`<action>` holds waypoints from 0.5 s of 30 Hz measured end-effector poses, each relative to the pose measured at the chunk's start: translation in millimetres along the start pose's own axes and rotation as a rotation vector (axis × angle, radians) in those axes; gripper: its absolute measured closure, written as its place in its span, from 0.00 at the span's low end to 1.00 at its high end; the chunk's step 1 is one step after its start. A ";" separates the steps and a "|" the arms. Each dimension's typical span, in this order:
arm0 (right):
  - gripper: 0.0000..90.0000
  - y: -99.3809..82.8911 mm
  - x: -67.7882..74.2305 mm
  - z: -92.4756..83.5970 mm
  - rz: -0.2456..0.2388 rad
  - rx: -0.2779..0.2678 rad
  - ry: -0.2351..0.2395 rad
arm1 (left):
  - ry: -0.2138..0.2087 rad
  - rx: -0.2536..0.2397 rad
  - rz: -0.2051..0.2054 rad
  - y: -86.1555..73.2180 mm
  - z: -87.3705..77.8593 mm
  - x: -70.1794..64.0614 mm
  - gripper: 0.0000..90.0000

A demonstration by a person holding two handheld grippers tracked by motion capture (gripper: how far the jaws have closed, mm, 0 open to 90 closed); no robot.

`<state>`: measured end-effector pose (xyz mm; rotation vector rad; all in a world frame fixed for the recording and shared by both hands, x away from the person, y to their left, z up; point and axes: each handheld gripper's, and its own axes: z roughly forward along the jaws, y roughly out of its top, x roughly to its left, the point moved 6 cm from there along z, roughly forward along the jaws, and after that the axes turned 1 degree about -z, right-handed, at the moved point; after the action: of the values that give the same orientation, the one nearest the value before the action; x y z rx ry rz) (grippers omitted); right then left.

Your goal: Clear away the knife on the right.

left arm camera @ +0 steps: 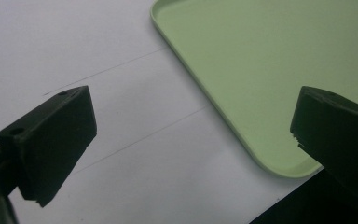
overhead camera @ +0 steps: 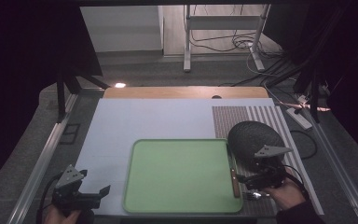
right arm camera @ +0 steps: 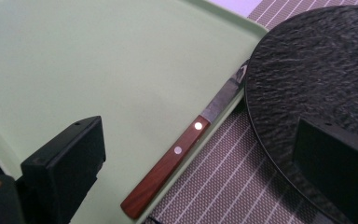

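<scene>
Nearest the right gripper point(overhead camera: 248, 186), a wooden-handled knife point(right arm camera: 177, 151) lies along the right rim of the green tray point(overhead camera: 182, 175), beside a black slate plate point(overhead camera: 254, 137). Its long axis runs away from the person, handle end closest, between the wide-open jaws. Well apart, the left gripper point(overhead camera: 95, 198) hovers with jaws parted, holding nothing.

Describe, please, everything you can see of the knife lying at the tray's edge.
The knife has a reddish-brown, wood-looking handle with two pale rivets and a dull grey blade that looks metal. It lies flat along the right rim of the green tray, handle end toward the person, blade pointing away. The blade tip runs up beside the dark textured plate; whether they touch is unclear. The striped mat lies just beside it. The right gripper, jaws open, hovers near the handle without touching.
</scene>
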<state>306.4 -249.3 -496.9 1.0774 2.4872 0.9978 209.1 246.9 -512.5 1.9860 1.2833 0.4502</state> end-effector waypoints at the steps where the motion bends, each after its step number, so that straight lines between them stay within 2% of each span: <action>1: 0.04 -0.9 0.1 -2.2 0.002 -0.009 -0.001 | 0.000 0.000 -0.001 0.0 0.0 0.0 0.00; 9: 0.04 -9.8 0.5 -20.3 0.022 -0.064 -0.031 | -0.001 -0.002 -0.006 0.0 -0.2 0.7 0.00; 15: 0.00 -18.7 -1.7 -27.6 0.051 -0.074 -0.047 | -0.001 -0.002 -0.008 -0.1 -0.4 1.1 0.00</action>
<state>284.5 -273.3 -489.4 1.1332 2.3773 1.0582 209.2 248.1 -512.4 1.9785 1.2890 0.4469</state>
